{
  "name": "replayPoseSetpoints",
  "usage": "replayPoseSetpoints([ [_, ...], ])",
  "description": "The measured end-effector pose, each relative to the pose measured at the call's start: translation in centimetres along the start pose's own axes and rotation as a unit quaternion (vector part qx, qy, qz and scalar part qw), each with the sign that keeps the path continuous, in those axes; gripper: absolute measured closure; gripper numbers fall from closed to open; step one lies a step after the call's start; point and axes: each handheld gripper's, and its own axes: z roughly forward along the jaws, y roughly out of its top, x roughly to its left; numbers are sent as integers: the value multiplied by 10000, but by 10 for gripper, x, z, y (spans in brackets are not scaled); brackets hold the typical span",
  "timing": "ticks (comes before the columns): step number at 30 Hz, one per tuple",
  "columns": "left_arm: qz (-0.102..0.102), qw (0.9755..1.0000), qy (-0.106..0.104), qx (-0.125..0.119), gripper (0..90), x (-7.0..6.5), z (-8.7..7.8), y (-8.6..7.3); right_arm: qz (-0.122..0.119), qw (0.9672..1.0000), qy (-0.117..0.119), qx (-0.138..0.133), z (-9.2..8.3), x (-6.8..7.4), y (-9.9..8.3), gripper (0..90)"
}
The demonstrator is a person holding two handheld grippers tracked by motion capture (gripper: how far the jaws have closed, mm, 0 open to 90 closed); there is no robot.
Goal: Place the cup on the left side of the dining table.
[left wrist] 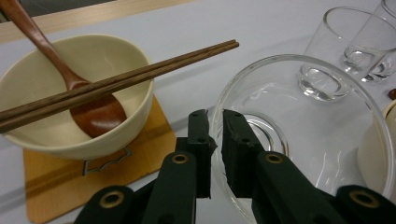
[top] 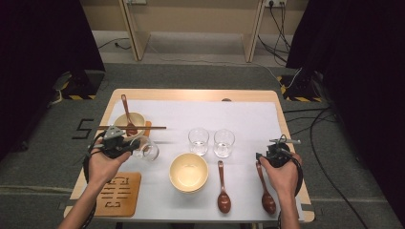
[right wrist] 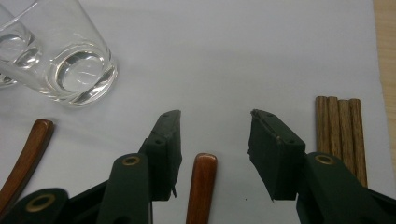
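Left tongs [left wrist: 215,140] pinch the glass [left wrist: 303,135] rim, right tongs [right wrist: 215,140] wide; keep it level toward twelve o'clock, clear of the chopsticks [left wrist: 116,81].

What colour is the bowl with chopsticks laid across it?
Cream; the bowl shows best in the left gripper view.

The high view is looking forward and down from above the near edge, taking in the whole table [top: 200,95]. The left claw [left wrist: 214,140] view is sitting very close to the table's left part, facing the tilted glass bowl [left wrist: 299,135] and the cream bowl [left wrist: 70,93], both shared with the high view. The right claw [right wrist: 215,140] view is looking steeply down at the right part, sharing a tumbler [right wrist: 70,60] and a spoon handle [right wrist: 201,186] with the high view.
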Motion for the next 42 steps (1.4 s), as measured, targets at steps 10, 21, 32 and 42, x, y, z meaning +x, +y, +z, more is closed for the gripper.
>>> replayPoseSetpoints([
  [10, -98, 9998, 68, 180, 815, 13, -4, -17, -2, 10000, -2, 13, 0, 0, 0, 540],
  [21, -174, 9988, 75, 461, 816, 21, 7, -26, 29, 10000, -7, 28, 0, 0, -1, 540],
  [32, -210, 9979, 26, 613, 814, 24, 12, -22, 26, 10000, -8, 26, 1, 0, -1, 539],
  [42, -277, 9983, 36, 508, 802, 24, 19, -20, 9, 10000, -8, 19, 1, -1, -1, 536],
])
